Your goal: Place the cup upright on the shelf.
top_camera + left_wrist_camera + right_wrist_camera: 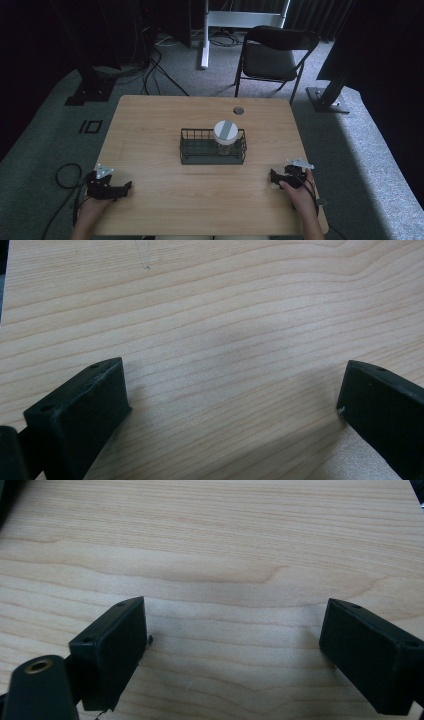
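Note:
A dark wire basket (213,147) stands in the middle of the wooden table (150,130). Inside it, at its right end, a clear jar with a white and grey lid (225,132) stands upright. My left gripper (127,186) rests at the table's near left corner, held by a hand, its jaws pointing right. My right gripper (273,176) rests at the near right, its jaws pointing left. In the left gripper view the gripper (232,387) is open over bare wood. In the right gripper view the gripper (235,625) is open too, nothing between its jaws.
A round cable hole (238,110) sits near the table's far edge. A black folding chair (272,55) stands on the carpet beyond the table. Black stand bases (90,90) and cables lie on the floor at left, and another base (327,97) at right.

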A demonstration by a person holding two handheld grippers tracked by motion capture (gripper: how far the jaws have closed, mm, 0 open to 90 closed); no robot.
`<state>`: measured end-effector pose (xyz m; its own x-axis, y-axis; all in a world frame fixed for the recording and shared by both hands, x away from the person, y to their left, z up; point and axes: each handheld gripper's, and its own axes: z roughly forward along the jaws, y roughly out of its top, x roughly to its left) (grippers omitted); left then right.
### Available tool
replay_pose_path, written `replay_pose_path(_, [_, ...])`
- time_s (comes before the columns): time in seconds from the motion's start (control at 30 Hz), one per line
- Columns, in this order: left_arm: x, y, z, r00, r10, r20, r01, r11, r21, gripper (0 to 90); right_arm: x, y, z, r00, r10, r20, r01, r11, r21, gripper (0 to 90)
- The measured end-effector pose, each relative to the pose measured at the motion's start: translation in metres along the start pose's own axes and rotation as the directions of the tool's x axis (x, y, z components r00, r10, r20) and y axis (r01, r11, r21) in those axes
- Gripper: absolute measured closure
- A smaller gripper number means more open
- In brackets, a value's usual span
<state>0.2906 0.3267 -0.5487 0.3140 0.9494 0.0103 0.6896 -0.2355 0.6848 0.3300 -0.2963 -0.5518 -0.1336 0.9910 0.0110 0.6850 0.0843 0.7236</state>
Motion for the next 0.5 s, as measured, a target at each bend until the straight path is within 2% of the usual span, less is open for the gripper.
replay_pose_path(0.5, [0.0000, 0.0000, -0.0001, 1.0000, 0.000, 0.000, 0.000, 1.0000, 0.000, 0.2, 0.0004, 0.0001, 0.0002, 1.0000, 0.004, 0.002, -0.004, 1.000, 0.001, 11.2])
